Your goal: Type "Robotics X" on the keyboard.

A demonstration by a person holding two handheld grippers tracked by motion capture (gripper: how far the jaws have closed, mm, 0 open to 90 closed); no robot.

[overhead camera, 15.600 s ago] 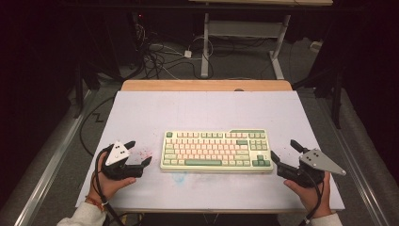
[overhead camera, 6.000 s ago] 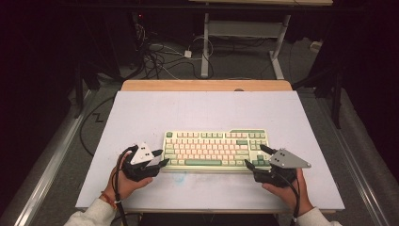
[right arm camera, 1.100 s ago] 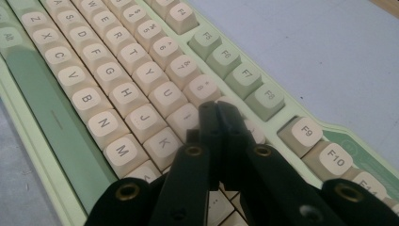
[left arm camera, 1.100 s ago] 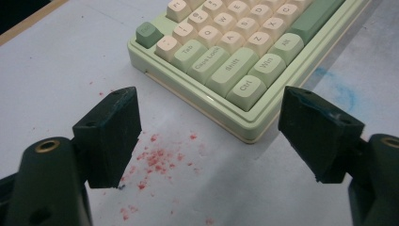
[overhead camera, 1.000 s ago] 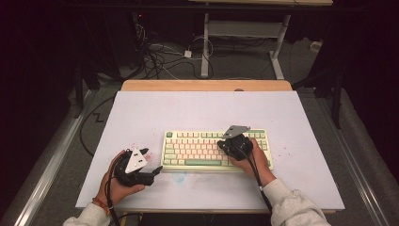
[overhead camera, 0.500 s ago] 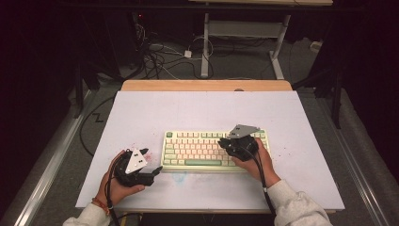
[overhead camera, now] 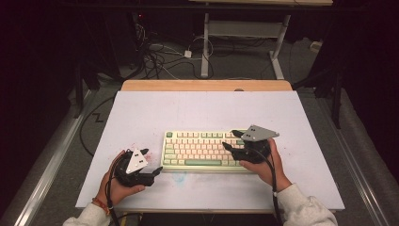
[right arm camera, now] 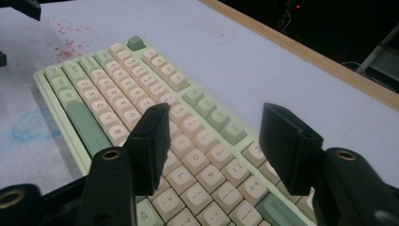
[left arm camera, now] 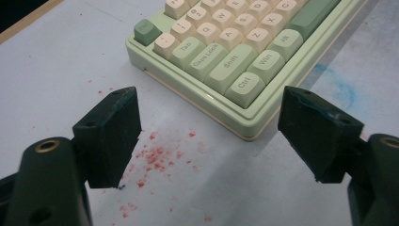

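A pale green keyboard [overhead camera: 200, 149] with cream and green keys lies at the middle of the white table [overhead camera: 202, 108]. My right gripper [overhead camera: 230, 140] hovers over the keyboard's right part and points left. In the right gripper view my right gripper [right arm camera: 217, 113] hangs above the cream keys [right arm camera: 141, 101]; its jaws have just been opening and nothing is between them. My left gripper [overhead camera: 151, 161] rests on the table just left of the keyboard's near-left corner. In the left gripper view my left gripper [left arm camera: 211, 96] stands wide open, facing that corner [left arm camera: 244, 129] without touching it.
Red specks [left arm camera: 157, 157] dot the table in front of the left gripper, and a blue smudge [overhead camera: 179, 176] marks the surface near the keyboard's front edge. A wooden strip [overhead camera: 207, 85] runs along the table's far edge. Cables [overhead camera: 160, 59] and a metal desk frame [overhead camera: 244, 30] stand on the floor beyond.
My right gripper has lifted off the keys, drifted a little to the right, and its jaws have gone from shut to open. The left gripper and the keyboard have not moved.
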